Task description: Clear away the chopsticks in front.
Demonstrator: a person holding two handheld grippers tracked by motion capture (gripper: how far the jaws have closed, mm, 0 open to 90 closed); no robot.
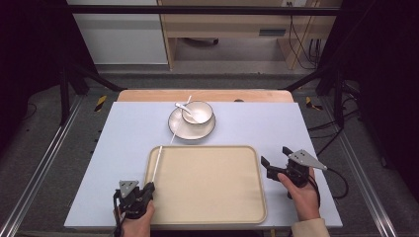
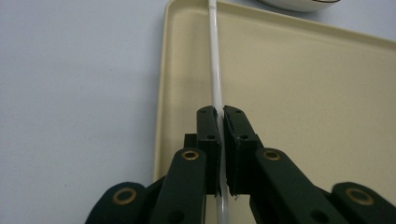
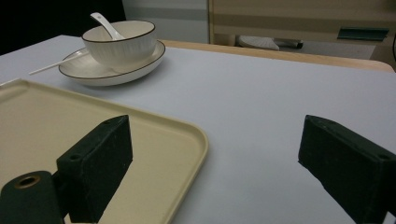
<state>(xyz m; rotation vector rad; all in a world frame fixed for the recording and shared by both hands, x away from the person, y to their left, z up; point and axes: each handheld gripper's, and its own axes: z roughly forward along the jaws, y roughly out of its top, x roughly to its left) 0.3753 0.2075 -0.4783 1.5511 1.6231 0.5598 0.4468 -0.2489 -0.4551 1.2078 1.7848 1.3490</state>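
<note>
Left tool (image 2: 220, 140) is clamped on a thin white stick (image 2: 215, 70), a smooth straight rod that runs over the left rim of the tray (image 1: 237, 207) toward the plate (image 1: 180, 132). Right tool (image 1: 276, 162), its matte black blocky jaws wide apart and holding nothing, hovers by the tray's right edge. Beige and smooth, the tray is a rounded rectangle at the surface's (image 1: 128, 128) near edge. Behind it, a dark-rimmed ribbed bowl (image 1: 197, 112) with a white spoon (image 1: 184, 106) sits on the plate. No writing is legible.
</note>
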